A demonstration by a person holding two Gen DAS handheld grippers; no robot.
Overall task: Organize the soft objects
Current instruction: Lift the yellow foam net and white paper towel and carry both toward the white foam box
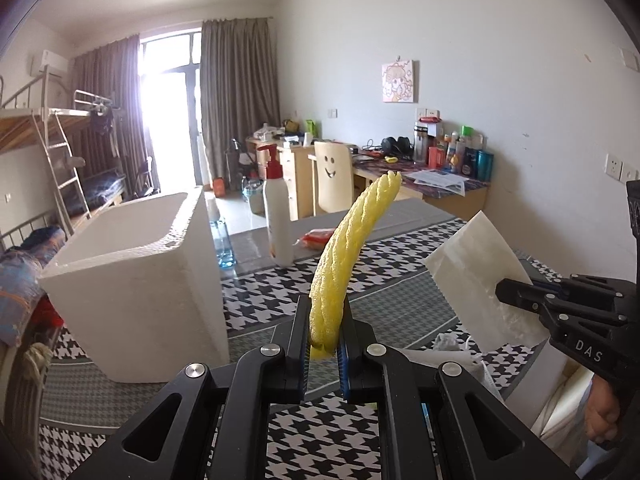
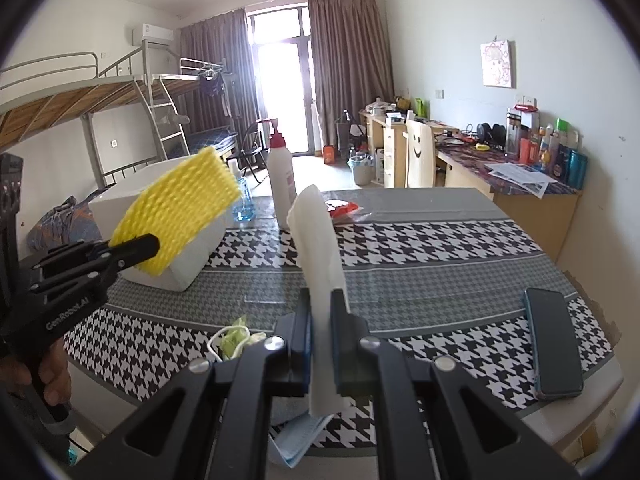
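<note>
My left gripper (image 1: 323, 320) is shut on a yellow foam net sleeve (image 1: 348, 248), which stands up from the jaws above the table; it also shows in the right wrist view (image 2: 180, 208). My right gripper (image 2: 320, 308) is shut on a white foam sheet (image 2: 320, 240), held upright; the sheet shows at the right in the left wrist view (image 1: 476, 276). A white foam box (image 1: 132, 272) stands open on the table's left side, left of the left gripper. Face masks and a crumpled green-white piece (image 2: 236, 338) lie near the table's front edge.
A white pump bottle (image 1: 278, 216), a blue spray bottle (image 1: 222, 240) and a red packet (image 1: 316, 237) stand at the far side of the houndstooth tablecloth (image 2: 420, 240). A phone (image 2: 554, 344) lies at the right edge. Desk, chair and bunk beds are behind.
</note>
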